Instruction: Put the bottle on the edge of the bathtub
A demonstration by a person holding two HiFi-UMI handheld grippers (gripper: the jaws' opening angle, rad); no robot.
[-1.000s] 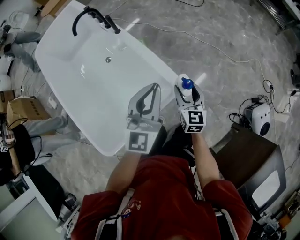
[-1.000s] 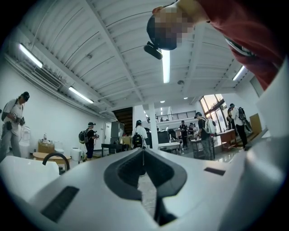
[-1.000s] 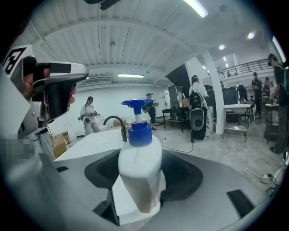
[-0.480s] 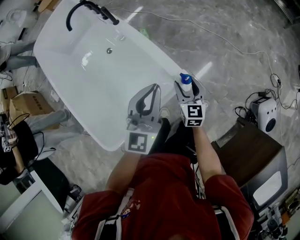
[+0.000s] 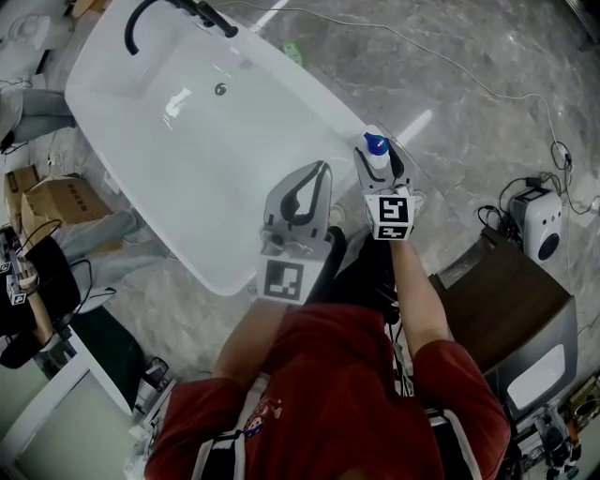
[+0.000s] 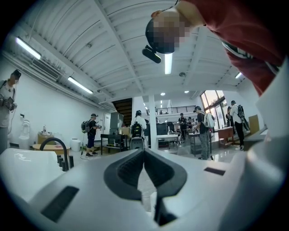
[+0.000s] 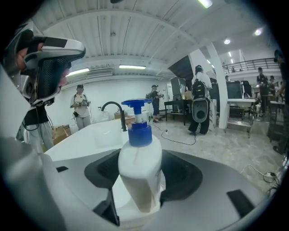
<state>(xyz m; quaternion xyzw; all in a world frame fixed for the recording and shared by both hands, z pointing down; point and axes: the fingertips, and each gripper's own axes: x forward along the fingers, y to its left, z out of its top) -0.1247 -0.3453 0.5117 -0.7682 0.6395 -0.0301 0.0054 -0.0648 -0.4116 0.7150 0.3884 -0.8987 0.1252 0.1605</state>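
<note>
A white bottle (image 7: 140,171) with a blue pump top (image 5: 376,144) stands upright between the pads of my right gripper (image 5: 378,161), which is shut on its body. In the head view the bottle hangs just over the near right rim of the white bathtub (image 5: 323,98). The tub (image 7: 86,135) and its black faucet (image 7: 113,113) lie beyond the bottle in the right gripper view. My left gripper (image 5: 317,173) is beside it, over the tub's near end, its pads (image 6: 143,155) together with nothing between them.
The black faucet (image 5: 150,19) is at the tub's far end. A cardboard box (image 5: 70,202) sits left of the tub. At right are a white device (image 5: 544,230) and a dark cabinet (image 5: 506,309). Cables cross the marble floor (image 5: 487,84). Several people stand in the background.
Both grippers have sunk a little, the bottle still held. In the head view the bottle now sits closer to the tub's right rim.
</note>
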